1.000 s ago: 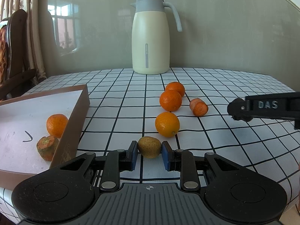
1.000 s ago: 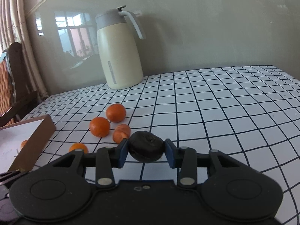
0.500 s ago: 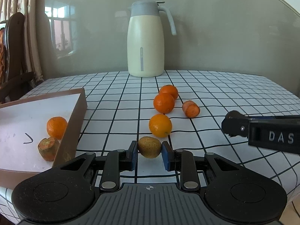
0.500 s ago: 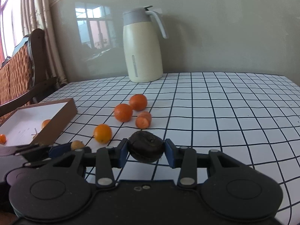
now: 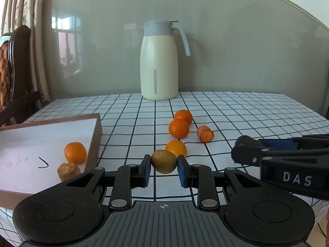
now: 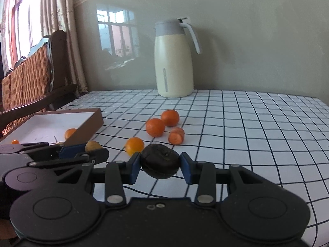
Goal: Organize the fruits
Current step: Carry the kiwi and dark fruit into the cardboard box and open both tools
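My left gripper [image 5: 164, 167] is shut on a yellow-green fruit [image 5: 164, 161], held above the table. My right gripper [image 6: 160, 166] is shut on a dark brown fruit [image 6: 160, 163]; it also shows at the right of the left wrist view [image 5: 238, 144]. Three oranges [image 5: 178, 128] [image 5: 183, 116] [image 5: 176, 147] and a carrot piece [image 5: 205, 133] lie loose on the checked table. A brown-rimmed white box [image 5: 96, 131] at the left holds an orange [image 5: 75, 152] and a carrot piece [image 5: 67, 169]. The left gripper [image 6: 96, 151] shows in the right wrist view beside the box [image 6: 90, 123].
A cream thermos jug [image 5: 159, 61] stands at the back of the table against the wall. A wooden wicker chair [image 6: 30, 72] stands left of the table. The table's right edge [image 5: 316, 115] is near.
Both grippers have risen and drawn back, still holding their fruits. The right gripper has swung left, closer to the left gripper and the box.
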A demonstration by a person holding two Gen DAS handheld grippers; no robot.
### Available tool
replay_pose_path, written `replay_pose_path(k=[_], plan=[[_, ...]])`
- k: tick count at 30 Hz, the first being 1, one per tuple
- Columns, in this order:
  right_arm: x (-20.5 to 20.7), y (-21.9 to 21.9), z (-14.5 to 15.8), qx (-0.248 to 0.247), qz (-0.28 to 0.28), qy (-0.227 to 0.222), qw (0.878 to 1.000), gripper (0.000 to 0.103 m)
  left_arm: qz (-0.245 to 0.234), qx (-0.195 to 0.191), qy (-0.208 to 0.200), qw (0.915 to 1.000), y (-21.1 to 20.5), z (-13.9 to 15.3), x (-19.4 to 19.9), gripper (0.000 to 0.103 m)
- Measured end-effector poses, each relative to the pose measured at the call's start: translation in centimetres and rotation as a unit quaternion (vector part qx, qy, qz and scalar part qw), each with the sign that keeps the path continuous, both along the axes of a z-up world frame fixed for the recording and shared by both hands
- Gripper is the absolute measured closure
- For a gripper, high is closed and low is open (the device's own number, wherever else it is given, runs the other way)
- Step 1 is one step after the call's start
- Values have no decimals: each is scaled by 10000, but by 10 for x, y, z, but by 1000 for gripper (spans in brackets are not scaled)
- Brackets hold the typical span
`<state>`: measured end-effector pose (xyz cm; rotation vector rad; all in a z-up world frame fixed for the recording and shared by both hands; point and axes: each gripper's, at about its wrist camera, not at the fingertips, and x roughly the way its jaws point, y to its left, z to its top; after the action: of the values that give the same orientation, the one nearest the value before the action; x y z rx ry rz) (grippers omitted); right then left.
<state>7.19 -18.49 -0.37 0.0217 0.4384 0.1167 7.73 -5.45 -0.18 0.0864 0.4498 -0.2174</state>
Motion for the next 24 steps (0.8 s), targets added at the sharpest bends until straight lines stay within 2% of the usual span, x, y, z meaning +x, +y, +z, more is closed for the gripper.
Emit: replay_pose_path(k=[24], plan=[[-1, 41, 11, 73, 562, -491, 9972, 70, 386, -287, -410, 9980, 47, 26, -12, 75]])
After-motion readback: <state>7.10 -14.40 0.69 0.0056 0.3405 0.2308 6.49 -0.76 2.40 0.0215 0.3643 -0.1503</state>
